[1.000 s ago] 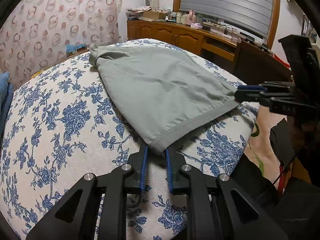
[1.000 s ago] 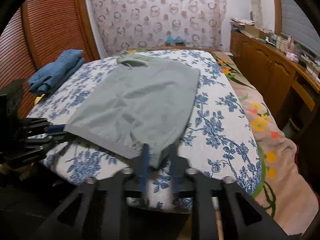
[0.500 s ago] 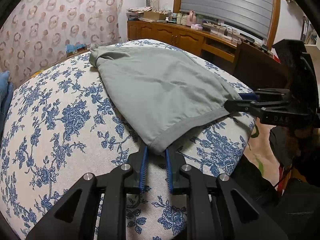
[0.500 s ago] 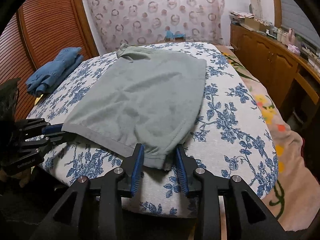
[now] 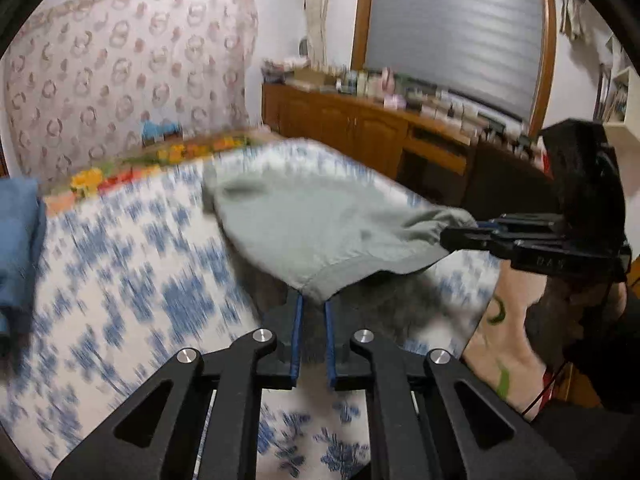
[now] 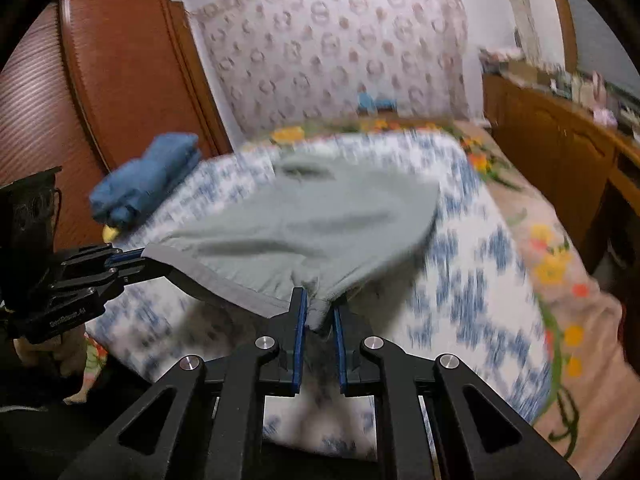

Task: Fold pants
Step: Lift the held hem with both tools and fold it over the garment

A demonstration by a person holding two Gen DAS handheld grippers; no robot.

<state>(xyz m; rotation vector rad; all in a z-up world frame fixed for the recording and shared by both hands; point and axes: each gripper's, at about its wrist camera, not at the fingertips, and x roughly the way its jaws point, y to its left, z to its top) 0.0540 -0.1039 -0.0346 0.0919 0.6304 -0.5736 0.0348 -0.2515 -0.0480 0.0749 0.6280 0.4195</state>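
- Right wrist view: bed [image 6: 460,280] with blue-flowered cover largest, smeared by motion; under it at the right edge a peach flowered blanket [image 6: 560,280].
- Grey-green pants [image 6: 304,224] next, near hem raised off the cover, far end resting on the bed toward the patterned headboard [image 6: 332,52].
- Right tool [image 6: 319,312] nearly closed, blue pads pinching one bunched hem corner; left tool [image 5: 312,312] likewise drawn in on the other corner, cloth between its pads.
- Step judged: lifting the near hem to carry it over toward the far end for a fold.
- Next move calls for both corners travelling level and together, hem kept taut, then laid edge to edge on the far end before letting go.
- Folded blue garment [image 6: 148,176] on the bed's left side, well apart from the pants.
- Hard to make out: cover print and cupboard clutter blurred; far end of the pants indistinct; underside of the raised cloth hidden; depth of each pinch not visible.
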